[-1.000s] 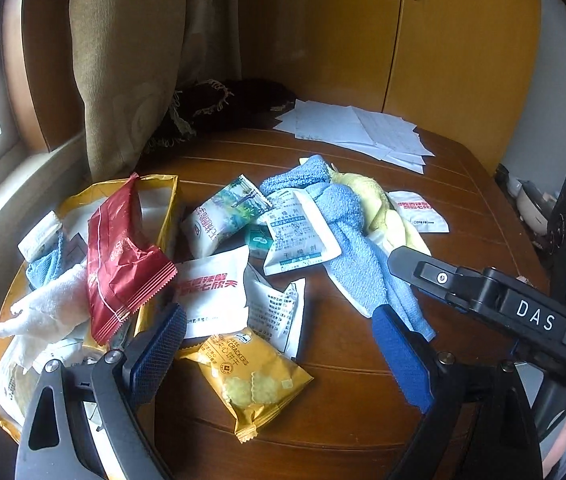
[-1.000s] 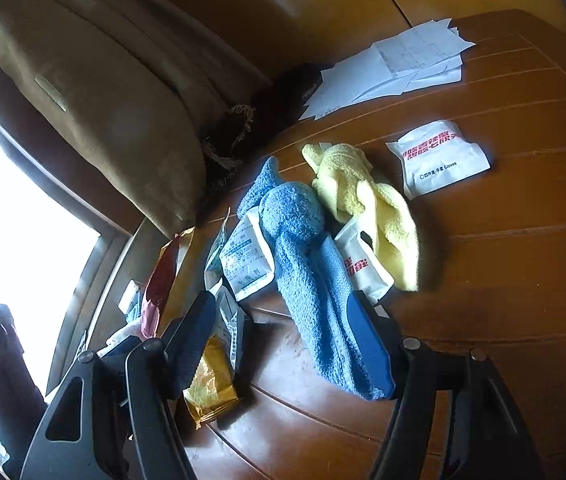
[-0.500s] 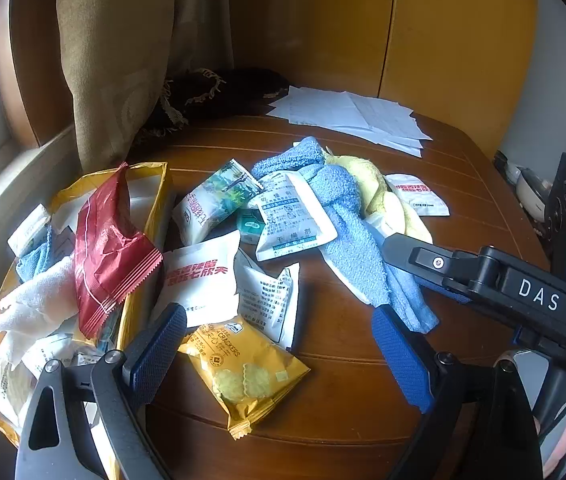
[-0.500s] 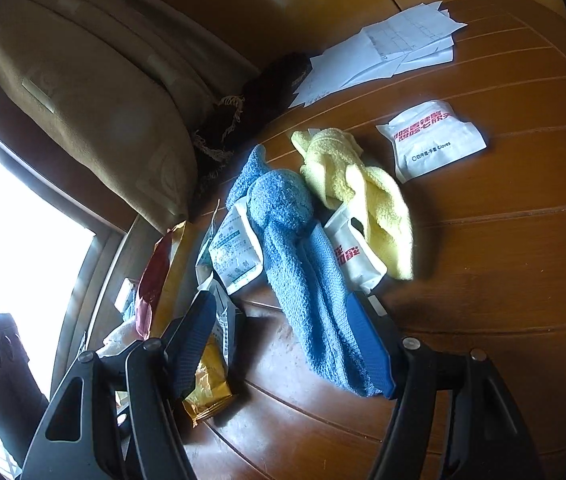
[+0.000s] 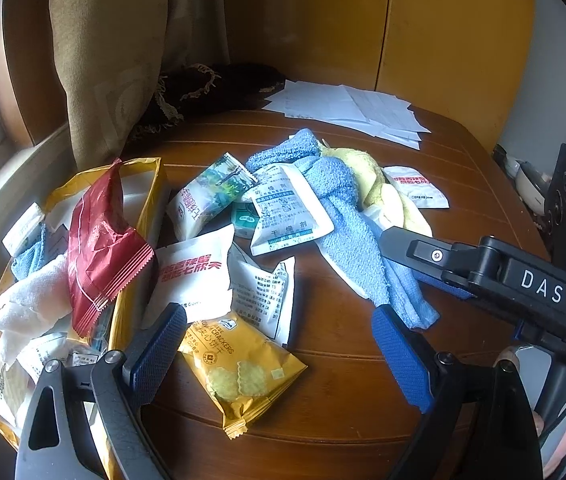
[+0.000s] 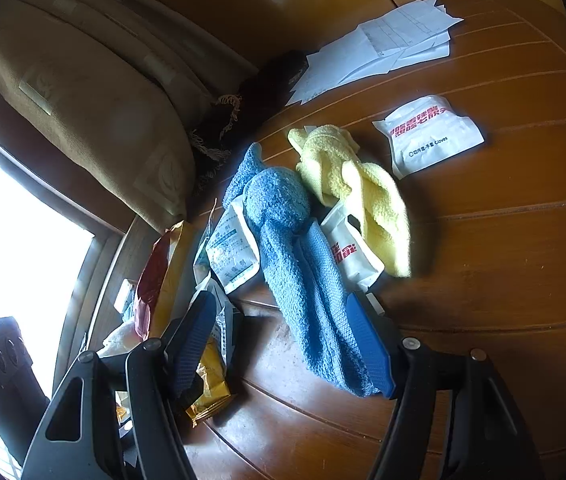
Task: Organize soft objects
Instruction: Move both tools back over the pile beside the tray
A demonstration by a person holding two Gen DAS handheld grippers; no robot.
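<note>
Yellow bag (image 5: 139, 208): lower edge hidden behind left gripper (image 5: 279, 354) finger; contents overlap, lower items indistinguishable. Teal packet (image 5: 243, 216) mostly covered by desiccant sachet (image 5: 289, 210). White pouch (image 6: 349, 252) partly under yellow cloth (image 6: 363, 188); print incomplete.

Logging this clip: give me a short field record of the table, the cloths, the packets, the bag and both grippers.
surface: round wooden table
cloths on table: blue towel draped across packets; yellow towel beside it, touching
loose packets: yellow cracker packet, white packets, green-printed packet
yellow bag: open at table's left edge, holds red packet, white cloth, small blue cloth
papers: far edge
left gripper: jaws open, above cracker packet, holding nothing
right gripper: jaws open, blue towel's near end between them, not pinched
</note>
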